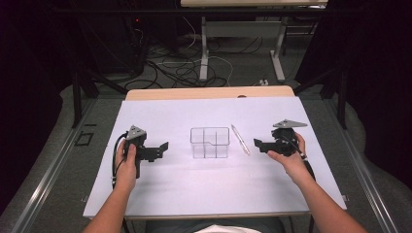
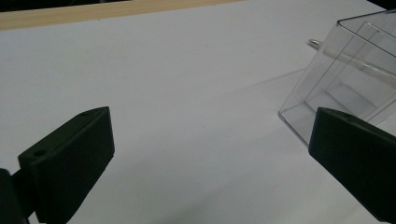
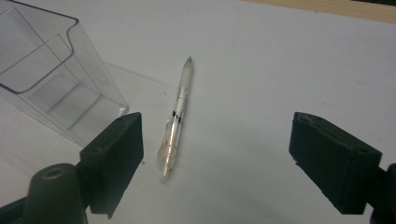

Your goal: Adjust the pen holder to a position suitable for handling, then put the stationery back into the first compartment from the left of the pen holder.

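A clear plastic organizer box (image 1: 210, 142) with inner dividers stands in the middle of the white sheet; its corner (image 2: 345, 79) and side wall (image 3: 51, 79) appear in the gripper views. A clear pen (image 1: 240, 139) lies flat just right of the box, and shows lengthwise (image 3: 177, 112) ahead of my right gripper. My left gripper (image 1: 163, 147) is held left of the box, open and empty (image 2: 210, 163). My right gripper (image 1: 258, 144) is held right of the pen, open with nothing between its jaws (image 3: 215, 158).
The white sheet (image 1: 170, 189) covers a wooden table (image 1: 209, 92) whose far edge shows beyond it. Past the table lie floor cables (image 1: 175, 68) and the legs of another desk (image 1: 204, 48). Dark curtains flank both sides.
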Action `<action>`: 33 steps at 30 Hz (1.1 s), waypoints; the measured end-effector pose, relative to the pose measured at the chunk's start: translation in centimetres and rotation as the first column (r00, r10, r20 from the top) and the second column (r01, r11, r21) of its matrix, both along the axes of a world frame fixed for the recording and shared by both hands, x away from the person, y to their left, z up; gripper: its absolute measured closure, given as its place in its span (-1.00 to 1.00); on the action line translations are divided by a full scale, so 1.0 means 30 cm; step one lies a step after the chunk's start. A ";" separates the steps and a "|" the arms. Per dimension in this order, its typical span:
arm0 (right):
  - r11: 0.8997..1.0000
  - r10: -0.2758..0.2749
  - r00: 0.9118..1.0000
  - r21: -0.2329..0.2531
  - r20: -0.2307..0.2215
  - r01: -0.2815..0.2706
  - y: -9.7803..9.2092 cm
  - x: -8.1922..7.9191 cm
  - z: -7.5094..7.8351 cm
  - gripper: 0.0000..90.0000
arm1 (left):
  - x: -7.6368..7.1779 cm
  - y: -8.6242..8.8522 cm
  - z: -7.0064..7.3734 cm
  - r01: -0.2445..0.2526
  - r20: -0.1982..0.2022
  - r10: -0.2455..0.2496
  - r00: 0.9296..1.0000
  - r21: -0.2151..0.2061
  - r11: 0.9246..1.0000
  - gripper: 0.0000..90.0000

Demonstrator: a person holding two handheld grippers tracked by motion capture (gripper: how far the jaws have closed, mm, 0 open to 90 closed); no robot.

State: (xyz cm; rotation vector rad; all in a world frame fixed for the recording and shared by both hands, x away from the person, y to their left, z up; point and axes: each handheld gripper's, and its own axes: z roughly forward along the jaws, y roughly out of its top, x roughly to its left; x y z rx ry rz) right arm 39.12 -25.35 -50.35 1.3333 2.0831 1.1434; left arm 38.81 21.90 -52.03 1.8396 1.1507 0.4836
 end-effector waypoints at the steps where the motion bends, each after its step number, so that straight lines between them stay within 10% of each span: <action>1: 1.000 0.001 1.000 -0.003 -0.005 -0.001 0.006 0.005 0.006 -0.61 | 0.000 0.002 -0.001 -0.008 -0.004 0.008 1.000 -0.006 1.000 -0.99; 14: 0.999 0.011 0.995 -0.037 -0.099 -0.015 0.060 0.102 0.079 -0.48 | 0.001 0.015 -0.008 -0.016 -0.010 0.016 1.000 -0.003 1.000 -0.99; 33: 0.992 0.055 0.963 -0.094 -0.264 -0.082 0.154 0.217 0.111 0.04 | 0.001 0.009 -0.011 0.016 -0.012 -0.015 1.000 0.020 1.000 -0.99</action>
